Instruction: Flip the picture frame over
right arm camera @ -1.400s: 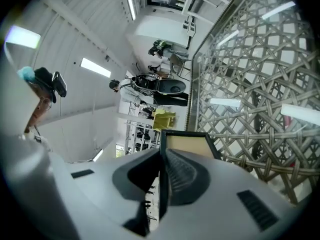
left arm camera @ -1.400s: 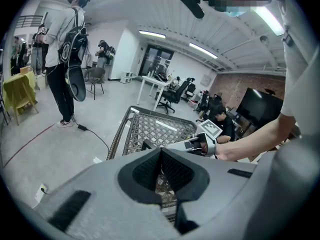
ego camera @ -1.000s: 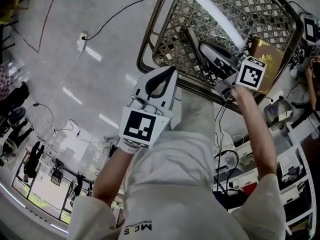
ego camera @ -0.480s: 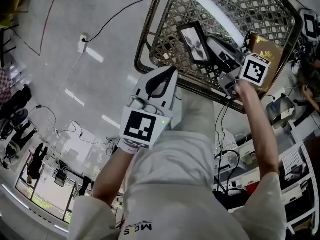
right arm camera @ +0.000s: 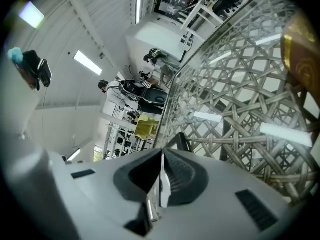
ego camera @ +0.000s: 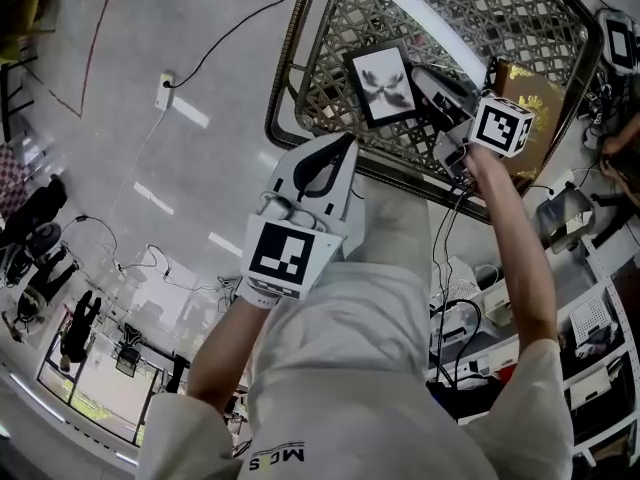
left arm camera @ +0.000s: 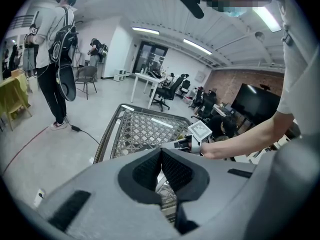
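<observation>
Picture frame (ego camera: 382, 81) sits over the woven tabletop (ego camera: 520, 18), print side up toward the head view, w/ its right-hand edge pinched in the right claw (ego camera: 424, 86). In the right gripper view that claw (right arm camera: 161, 171) is nearly closed, pads pressed on a thin pale edge, and the frame's dark border shows just past the tips. So the frame runs straight out from the claw, away from the person & toward the tabletop's middle. Its long axis lies roughly up-down in the head view, i.e. across the claw's line, not along it. Can't tell if the far edge rests on the weave or hangs free.

Left claw (ego camera: 340, 146) is by the near rim, apart from the frame, pads together w/ nothing btwn them. The right hand has the frame; the left is near but idle.

Prob next: lower & release flat. That turns on the free edge meeting the weave first, since all the weight hangs to one side of the grip.
</observation>
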Available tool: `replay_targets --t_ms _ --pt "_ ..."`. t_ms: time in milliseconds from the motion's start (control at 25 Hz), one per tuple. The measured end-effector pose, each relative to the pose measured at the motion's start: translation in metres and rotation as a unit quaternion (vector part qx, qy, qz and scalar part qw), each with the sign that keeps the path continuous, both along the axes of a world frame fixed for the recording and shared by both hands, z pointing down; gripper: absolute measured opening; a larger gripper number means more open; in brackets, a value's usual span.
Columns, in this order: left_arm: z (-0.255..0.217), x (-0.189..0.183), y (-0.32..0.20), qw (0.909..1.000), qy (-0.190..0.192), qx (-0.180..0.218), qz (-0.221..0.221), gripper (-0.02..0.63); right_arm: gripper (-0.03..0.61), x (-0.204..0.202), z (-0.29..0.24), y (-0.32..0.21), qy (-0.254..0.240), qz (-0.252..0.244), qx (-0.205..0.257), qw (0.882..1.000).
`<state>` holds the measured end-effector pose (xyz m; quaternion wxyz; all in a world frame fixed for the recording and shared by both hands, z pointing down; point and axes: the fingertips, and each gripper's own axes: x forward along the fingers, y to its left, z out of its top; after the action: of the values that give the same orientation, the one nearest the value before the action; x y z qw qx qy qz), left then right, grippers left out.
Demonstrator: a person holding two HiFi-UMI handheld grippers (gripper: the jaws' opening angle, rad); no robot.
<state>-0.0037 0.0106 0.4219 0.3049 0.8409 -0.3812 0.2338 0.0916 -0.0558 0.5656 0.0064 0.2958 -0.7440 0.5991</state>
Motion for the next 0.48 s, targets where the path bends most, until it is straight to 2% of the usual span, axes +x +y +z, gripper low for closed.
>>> replay_targets --t_ms 280,480 --pt "-0.001 -0.004 0.000 0.9999 -0.003 0.008 0.009 0.025 0.031 0.008 0.003 0.001 0.035 0.014 0.003 0.999" --pt "-0.009 -0.005 -0.001 0.9998 0.001 0.016 0.010 0.025 0.028 0.013 -0.015 0.006 0.072 0.014 0.035 0.997"
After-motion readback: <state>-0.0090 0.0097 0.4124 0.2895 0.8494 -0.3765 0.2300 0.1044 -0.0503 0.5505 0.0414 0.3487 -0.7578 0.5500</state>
